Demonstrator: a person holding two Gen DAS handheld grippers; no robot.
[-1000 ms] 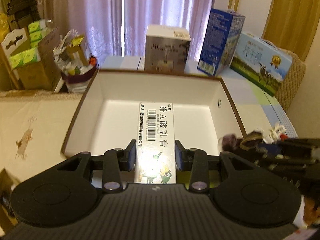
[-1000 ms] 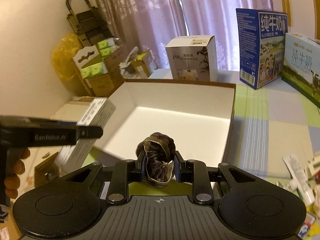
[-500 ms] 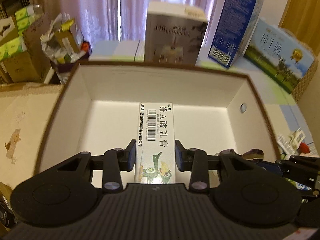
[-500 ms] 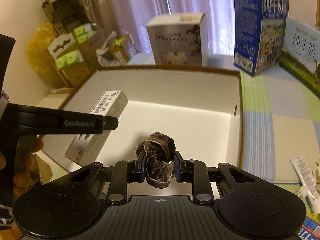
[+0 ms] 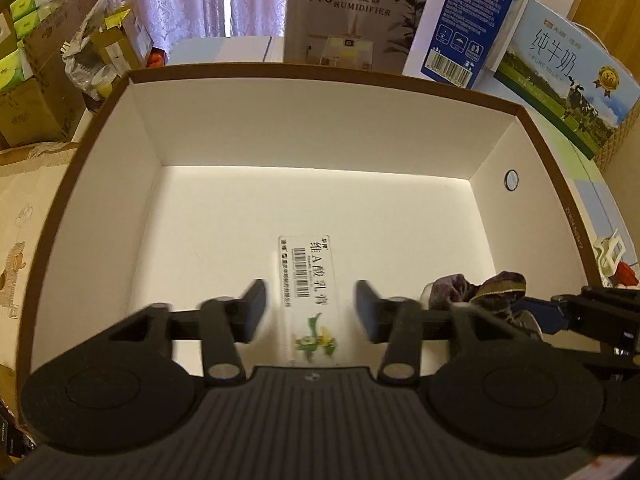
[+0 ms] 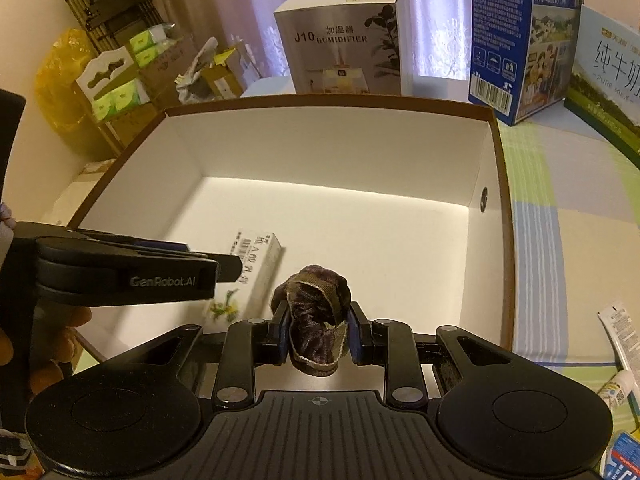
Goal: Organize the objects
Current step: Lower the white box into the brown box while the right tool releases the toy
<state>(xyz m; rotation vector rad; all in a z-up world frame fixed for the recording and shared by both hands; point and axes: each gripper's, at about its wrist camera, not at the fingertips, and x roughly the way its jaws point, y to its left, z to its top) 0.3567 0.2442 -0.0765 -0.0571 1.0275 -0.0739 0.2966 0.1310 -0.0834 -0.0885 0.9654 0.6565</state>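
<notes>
- The left gripper (image 5: 308, 310) is spread wide, its two pads blurred and clear of the ointment carton (image 5: 307, 296), with a gap on either side.
- That carton sits between and just ahead of the spread fingers, over the white floor of the open brown-rimmed box (image 5: 320, 76); whether it rests flat on the floor cannot be told, as its near end is blurred.
- In the right wrist view the same carton (image 6: 254, 268) lies to the left of the right gripper (image 6: 318, 330), partly hidden behind the left gripper's finger (image 6: 132, 270).
- The right gripper is pinching a dark velvet scrunchie (image 6: 316, 320), the cloth bulging up above the pads and hanging below them.
- It hovers over the box's near edge, the box's floor ahead of it.
- Beyond the box's far wall stand a humidifier box (image 6: 346, 44) and, farther right, a blue milk carton case (image 6: 524, 40).
- To the right of the right gripper, small tubes (image 6: 618, 338) lie on the checked tablecloth (image 6: 560, 240).
</notes>
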